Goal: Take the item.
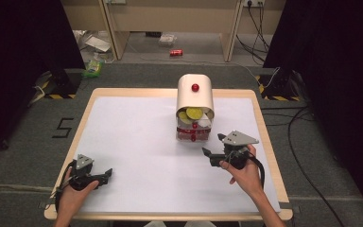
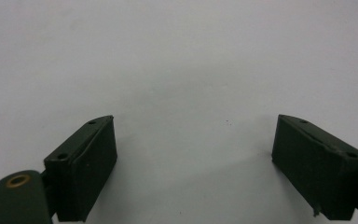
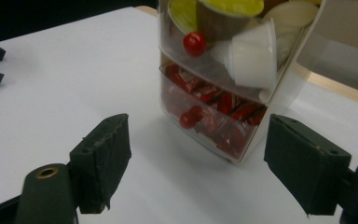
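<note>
Drawer cabinet (image 1: 195,111): small white unit with a rounded top, standing upright toward the far middle of the white table (image 1: 132,142); a red knob (image 1: 195,87) shows on its top face in the high view; upper compartment holds capsules with yellow-green lids (image 3: 233,7) and white cups (image 3: 254,53), fronted by a second red knob (image 3: 194,43); lower clear drawer (image 3: 214,121) holds red wrapped pieces, with a red knob (image 3: 189,119) at its front; the drawer sits closed within the unit as far as can be told.

Right gripper (image 1: 213,153): held in the person's right hand (image 1: 246,172), just in front of the cabinet and to its right, apart from it; jaws spread apart with nothing between the pads; in the right gripper view the lower drawer lies ahead of the gap, untouched.

Left gripper (image 1: 105,174): held in the left hand (image 1: 73,194) at the near left of the table, well apart from the cabinet; jaws wide apart, empty, over bare white surface in the left gripper view.
</note>
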Action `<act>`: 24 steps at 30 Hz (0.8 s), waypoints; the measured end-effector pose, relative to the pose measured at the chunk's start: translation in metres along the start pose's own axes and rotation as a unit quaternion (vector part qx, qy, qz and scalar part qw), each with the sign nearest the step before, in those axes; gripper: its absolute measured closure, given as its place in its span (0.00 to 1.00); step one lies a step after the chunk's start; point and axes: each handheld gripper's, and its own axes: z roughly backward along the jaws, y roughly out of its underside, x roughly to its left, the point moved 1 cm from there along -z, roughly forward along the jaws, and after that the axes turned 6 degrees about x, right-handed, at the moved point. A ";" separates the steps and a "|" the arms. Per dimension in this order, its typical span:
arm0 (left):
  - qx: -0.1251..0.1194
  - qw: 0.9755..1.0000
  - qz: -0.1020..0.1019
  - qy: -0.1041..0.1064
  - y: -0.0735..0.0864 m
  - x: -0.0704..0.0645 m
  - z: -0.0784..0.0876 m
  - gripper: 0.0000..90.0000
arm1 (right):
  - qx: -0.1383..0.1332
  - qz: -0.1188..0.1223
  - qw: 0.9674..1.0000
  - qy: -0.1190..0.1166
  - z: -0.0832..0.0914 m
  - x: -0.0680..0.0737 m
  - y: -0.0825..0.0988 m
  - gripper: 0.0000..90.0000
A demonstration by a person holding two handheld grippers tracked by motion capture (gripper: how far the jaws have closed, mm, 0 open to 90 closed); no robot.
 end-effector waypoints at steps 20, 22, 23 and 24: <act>0.000 1.000 0.000 0.000 0.000 0.000 0.000 0.15 | -0.035 0.027 0.999 0.004 -0.013 0.006 -0.047 0.29; 0.000 1.000 0.000 0.000 0.000 0.000 0.000 0.15 | -0.039 0.028 0.999 0.006 -0.015 0.006 -0.051 0.29; 0.000 1.000 0.000 0.000 0.000 0.000 0.000 0.15 | -0.040 0.028 0.999 0.007 -0.016 0.006 -0.053 0.29; 0.001 1.000 0.000 0.001 0.000 0.000 0.000 0.15 | -0.041 0.033 0.999 0.010 -0.016 0.006 -0.055 0.29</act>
